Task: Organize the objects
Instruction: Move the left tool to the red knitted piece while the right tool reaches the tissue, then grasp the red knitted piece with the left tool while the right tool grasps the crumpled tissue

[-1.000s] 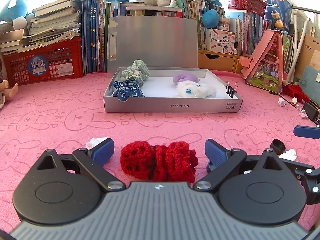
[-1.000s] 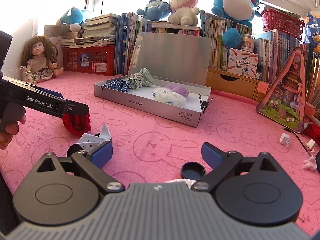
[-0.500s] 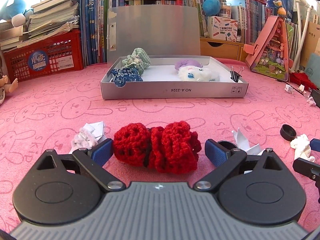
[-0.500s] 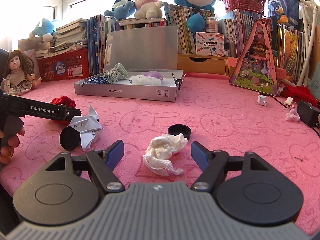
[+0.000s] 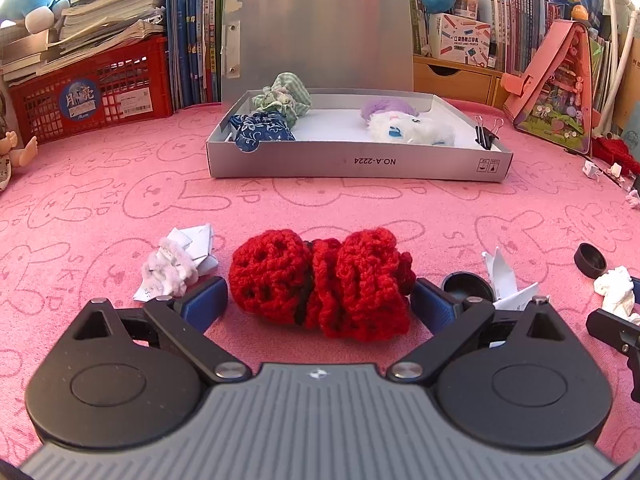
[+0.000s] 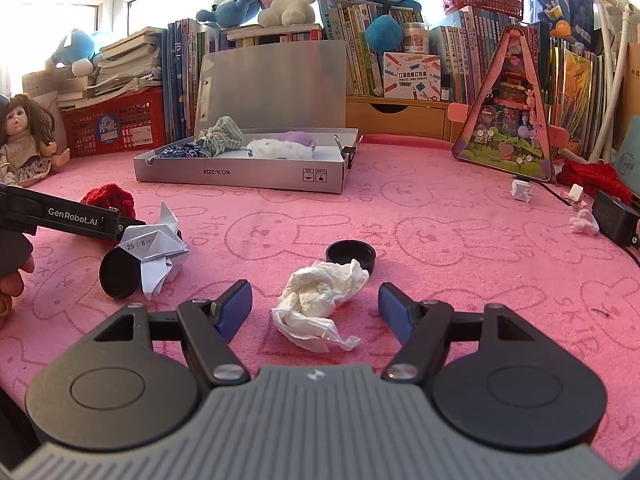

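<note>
A red crocheted bundle [image 5: 320, 282] lies on the pink mat between the fingers of my open left gripper [image 5: 318, 300]; the pads sit close beside it. It also shows in the right wrist view [image 6: 108, 200], behind the left gripper's arm. My right gripper [image 6: 315, 308] is open around a crumpled white tissue [image 6: 320, 300], not touching it. An open grey box [image 5: 356, 164] farther back holds a blue floral pouch [image 5: 260, 132], a green checked pouch [image 5: 282, 98] and a white and purple plush [image 5: 404, 126].
Crumpled paper [image 5: 176, 264] lies left of the red bundle. Folded paper [image 6: 156, 248] and a black lid [image 6: 120, 274] lie between the grippers. Another black cap [image 6: 351, 254] sits behind the tissue. A doll [image 6: 24, 136], red crate [image 5: 88, 92], books and a pink toy house [image 6: 512, 108] line the back.
My left gripper has moved forward so the red bundle sits deeper between its fingers. My right gripper has moved closer to the white tissue, which now lies between its fingers.
</note>
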Tool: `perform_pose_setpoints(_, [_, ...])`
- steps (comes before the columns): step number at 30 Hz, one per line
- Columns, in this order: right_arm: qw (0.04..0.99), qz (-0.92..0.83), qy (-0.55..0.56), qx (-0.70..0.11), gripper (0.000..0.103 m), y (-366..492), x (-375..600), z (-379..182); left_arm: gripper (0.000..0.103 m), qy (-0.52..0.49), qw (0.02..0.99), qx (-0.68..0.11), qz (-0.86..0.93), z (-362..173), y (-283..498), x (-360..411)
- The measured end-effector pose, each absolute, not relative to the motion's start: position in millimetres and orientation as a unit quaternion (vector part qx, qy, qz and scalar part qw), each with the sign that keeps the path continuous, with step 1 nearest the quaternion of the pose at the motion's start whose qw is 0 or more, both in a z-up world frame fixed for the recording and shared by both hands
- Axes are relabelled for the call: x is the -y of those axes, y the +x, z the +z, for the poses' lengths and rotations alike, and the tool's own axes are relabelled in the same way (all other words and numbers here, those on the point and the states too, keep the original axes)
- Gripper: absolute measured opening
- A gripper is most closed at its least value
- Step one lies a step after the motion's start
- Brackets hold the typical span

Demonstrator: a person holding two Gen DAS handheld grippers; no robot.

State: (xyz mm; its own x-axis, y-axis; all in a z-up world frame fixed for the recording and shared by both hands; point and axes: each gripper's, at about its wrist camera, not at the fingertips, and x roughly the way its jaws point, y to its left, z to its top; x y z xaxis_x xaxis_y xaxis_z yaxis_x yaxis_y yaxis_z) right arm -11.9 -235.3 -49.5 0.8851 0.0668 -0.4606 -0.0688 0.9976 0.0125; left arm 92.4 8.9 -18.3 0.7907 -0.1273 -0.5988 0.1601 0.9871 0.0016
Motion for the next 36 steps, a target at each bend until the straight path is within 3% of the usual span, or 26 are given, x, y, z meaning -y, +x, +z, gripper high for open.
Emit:
perform_pose_setpoints(12, [0.97, 0.032, -0.008, -0.241, 0.074, -10.2, 234.3, -49.9, 0.099, 0.025, 0.946, -0.314, -0.074, -18.4, 92.9, -9.1])
perform_pose_setpoints(13, [0.97, 0.032, -0.008, -0.241, 0.071, -10.2, 234.3, -49.9, 0.097, 0.024, 0.947, -0.311, -0.073, -18.0, 92.1, -9.6])
perform_pose_setpoints(15, [0.97, 0.03, -0.009, -0.241, 0.065, -9.7, 234.5, -50.3, 0.081, 0.024, 0.95, -0.302, -0.072, -16.2, 88.9, -10.7])
perform_pose_setpoints(17, [0.97, 0.028, -0.011, -0.24, 0.055, -10.6, 234.2, -49.6, 0.074, 0.03, 0.95, -0.301, -0.076, -12.2, 86.7, -10.6])
perform_pose_setpoints(19, [0.97, 0.027, -0.014, -0.239, 0.04, -10.7, 233.3, -47.5, 0.072, 0.031, 0.951, -0.298, -0.083, -7.1, 83.7, -11.1])
perform_pose_setpoints(21, [0.97, 0.029, -0.015, -0.239, 0.036, -10.1, 232.2, -45.1, 0.071, 0.029, 0.952, -0.291, -0.086, -1.6, 80.5, -11.7])
perform_pose_setpoints(36, [0.974, 0.032, 0.015, -0.222, 0.036, -3.1, 240.5, -24.9, 0.071, 0.009, 0.957, -0.281, -0.067, 15.6, 78.7, -14.2])
